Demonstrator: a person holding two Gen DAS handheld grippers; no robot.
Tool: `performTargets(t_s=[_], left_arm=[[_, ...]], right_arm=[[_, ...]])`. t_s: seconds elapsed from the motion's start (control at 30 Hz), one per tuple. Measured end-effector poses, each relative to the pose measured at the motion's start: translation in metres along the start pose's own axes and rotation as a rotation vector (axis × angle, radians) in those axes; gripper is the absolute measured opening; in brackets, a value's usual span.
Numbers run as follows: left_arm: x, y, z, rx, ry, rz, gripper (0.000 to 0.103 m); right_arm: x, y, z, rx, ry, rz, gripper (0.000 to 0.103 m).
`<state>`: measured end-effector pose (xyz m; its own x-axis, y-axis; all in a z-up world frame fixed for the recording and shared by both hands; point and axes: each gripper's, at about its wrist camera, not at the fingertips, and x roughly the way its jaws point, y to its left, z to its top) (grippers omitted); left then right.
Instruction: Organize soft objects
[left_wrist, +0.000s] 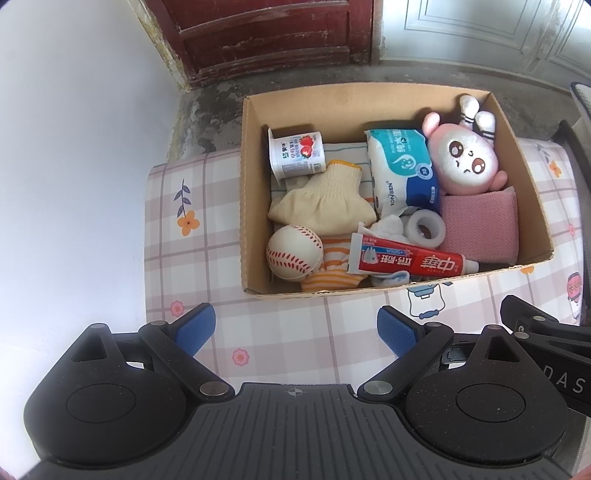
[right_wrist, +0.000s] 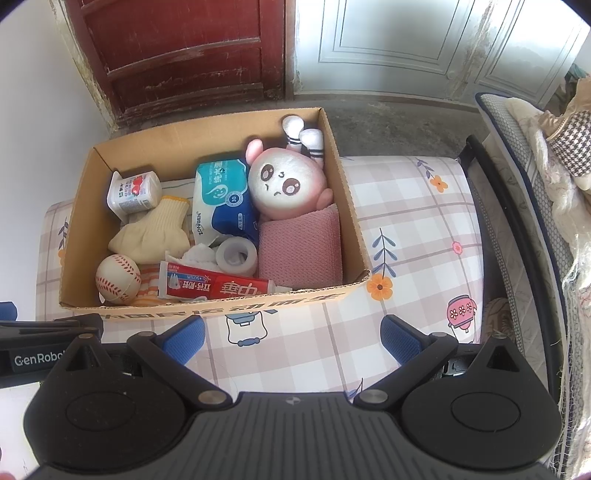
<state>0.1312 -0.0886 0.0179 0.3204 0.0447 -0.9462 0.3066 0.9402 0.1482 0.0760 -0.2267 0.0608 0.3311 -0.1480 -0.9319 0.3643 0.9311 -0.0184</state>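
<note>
An open cardboard box (left_wrist: 532, 192) (right_wrist: 351, 206) stands on a checked, flower-print cushion (left_wrist: 280, 332) (right_wrist: 417, 221). Inside lie a pink plush doll (left_wrist: 465, 158) (right_wrist: 284, 182), a cream knit glove (left_wrist: 325, 199) (right_wrist: 155, 232), a pink folded cloth (left_wrist: 480, 225) (right_wrist: 299, 251), a tissue pack (left_wrist: 399, 166) (right_wrist: 225, 195), a baseball (left_wrist: 294, 253) (right_wrist: 118, 278), striped socks (left_wrist: 332, 280), a toothpaste tube (left_wrist: 406, 260) (right_wrist: 218, 284), a tape roll (left_wrist: 424, 229) (right_wrist: 236, 254) and a yogurt cup (left_wrist: 295, 153) (right_wrist: 135, 194). My left gripper (left_wrist: 295, 330) and right gripper (right_wrist: 291, 339) hover open in front of the box, both empty.
Behind the box are a red wooden door (left_wrist: 266, 37) (right_wrist: 177, 55) and a white panelled door (right_wrist: 424, 40) over a concrete floor. A white wall (left_wrist: 74, 147) is on the left. Bedding and a dark frame (right_wrist: 517, 221) stand at the right.
</note>
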Motion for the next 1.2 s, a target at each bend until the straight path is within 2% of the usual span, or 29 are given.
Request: performTargets(t_s=[1.2], left_arm=[[0.007,0.016,-0.004,-0.019,0.026,0.016,0.095]], right_arm=[[0.007,0.016,0.004,-0.055,0.023,0.012,0.103]])
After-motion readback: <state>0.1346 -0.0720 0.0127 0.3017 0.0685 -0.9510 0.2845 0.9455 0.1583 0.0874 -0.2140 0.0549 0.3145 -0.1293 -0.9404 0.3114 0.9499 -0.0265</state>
